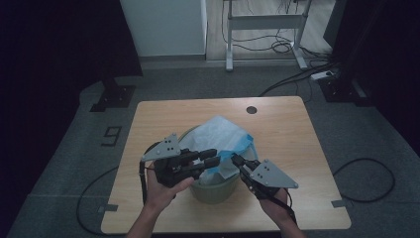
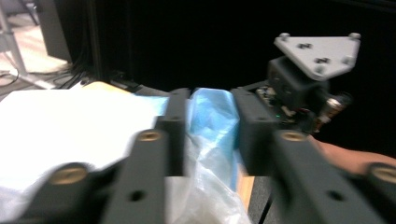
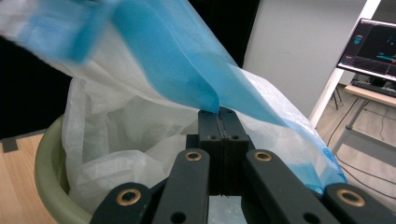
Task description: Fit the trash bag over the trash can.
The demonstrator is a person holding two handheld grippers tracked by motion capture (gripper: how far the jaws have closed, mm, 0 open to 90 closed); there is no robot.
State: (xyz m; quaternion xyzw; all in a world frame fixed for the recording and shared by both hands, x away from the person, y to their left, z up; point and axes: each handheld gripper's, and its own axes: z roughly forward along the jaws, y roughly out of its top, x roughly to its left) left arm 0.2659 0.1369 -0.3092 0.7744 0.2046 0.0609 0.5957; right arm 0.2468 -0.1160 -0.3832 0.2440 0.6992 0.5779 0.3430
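Observation:
A pale green bin (image 1: 215, 191) stands on the wooden table (image 1: 297, 148), lined with a white plastic bag (image 1: 218, 131) that has a blue rim (image 3: 177, 60). Over the bin's near side, my left gripper (image 1: 212, 157) points right. The blue rim (image 2: 212, 116) fills the gap between its jaws (image 2: 210, 107), which are shut on it. My right gripper (image 1: 235, 158) points up-left toward it from the right. Its jaws (image 3: 219, 112) are pressed together on a stretched fold of the same rim. The bag (image 3: 140, 140) sags into the bin (image 3: 51, 186) below.
A round cable hole (image 1: 251, 109) sits near the table's far edge. Cables trail on the grey floor around the table. A white desk frame (image 1: 265, 22) stands at the back, and a lit monitor (image 3: 373, 44) is off to one side.

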